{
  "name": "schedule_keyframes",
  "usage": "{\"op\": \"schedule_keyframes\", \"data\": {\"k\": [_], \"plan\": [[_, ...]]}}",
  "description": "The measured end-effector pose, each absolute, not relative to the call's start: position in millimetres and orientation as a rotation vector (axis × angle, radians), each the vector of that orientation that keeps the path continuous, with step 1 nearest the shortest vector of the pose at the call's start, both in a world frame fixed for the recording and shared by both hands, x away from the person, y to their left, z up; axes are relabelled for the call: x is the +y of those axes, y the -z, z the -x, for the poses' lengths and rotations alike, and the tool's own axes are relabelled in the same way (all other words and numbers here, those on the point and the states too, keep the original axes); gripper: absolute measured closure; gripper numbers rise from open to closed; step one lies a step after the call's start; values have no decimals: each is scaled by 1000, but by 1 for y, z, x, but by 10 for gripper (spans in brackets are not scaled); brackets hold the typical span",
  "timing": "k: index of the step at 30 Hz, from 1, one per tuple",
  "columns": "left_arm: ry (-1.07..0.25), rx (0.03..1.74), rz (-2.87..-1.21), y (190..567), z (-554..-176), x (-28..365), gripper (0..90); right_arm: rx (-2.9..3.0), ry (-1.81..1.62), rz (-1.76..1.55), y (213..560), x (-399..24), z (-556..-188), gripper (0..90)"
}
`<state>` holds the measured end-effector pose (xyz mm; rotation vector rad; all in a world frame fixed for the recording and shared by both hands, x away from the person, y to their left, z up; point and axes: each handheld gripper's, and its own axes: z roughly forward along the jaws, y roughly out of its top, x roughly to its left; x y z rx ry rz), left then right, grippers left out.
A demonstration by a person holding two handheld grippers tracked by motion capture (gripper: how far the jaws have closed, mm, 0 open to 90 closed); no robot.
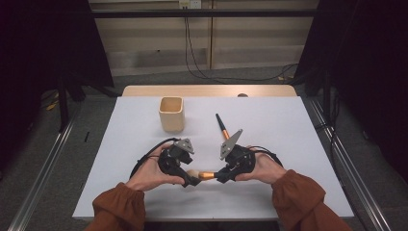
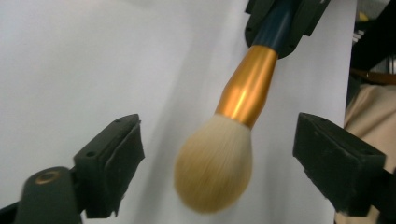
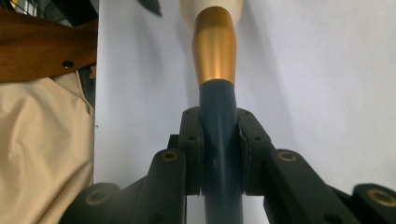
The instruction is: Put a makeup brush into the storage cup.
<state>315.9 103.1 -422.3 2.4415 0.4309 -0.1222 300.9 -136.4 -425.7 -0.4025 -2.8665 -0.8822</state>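
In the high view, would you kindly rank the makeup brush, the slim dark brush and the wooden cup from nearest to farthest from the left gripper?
1. Makeup brush: right at the left gripper, bristles between its open jaws.
2. Slim dark brush: up and to the right, on the table.
3. Wooden cup: farthest, at the far side.

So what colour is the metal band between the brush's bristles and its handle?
Shiny orange-gold ferrule, clearest in the left gripper view.

White table (image 1: 288, 144) on grey floor (image 1: 96, 125), black curtains (image 1: 43, 43) flanking

Dim surroundings, evenly lit white table (image 1: 269, 192), soft shadows; the brush (image 2: 219, 158) bristles look slightly blurred.
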Motion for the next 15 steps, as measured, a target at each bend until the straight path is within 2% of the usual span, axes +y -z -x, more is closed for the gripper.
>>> {"op": "schedule_keyframes", "data": {"k": [7,15], "plan": [[94,516,-2346,422,-316,122,50,-2849,992,506,424,-153,-301,754],[61,546,-2275,424,-307,135,41,-2813,1105,618,424,-170,-298,754]]}}
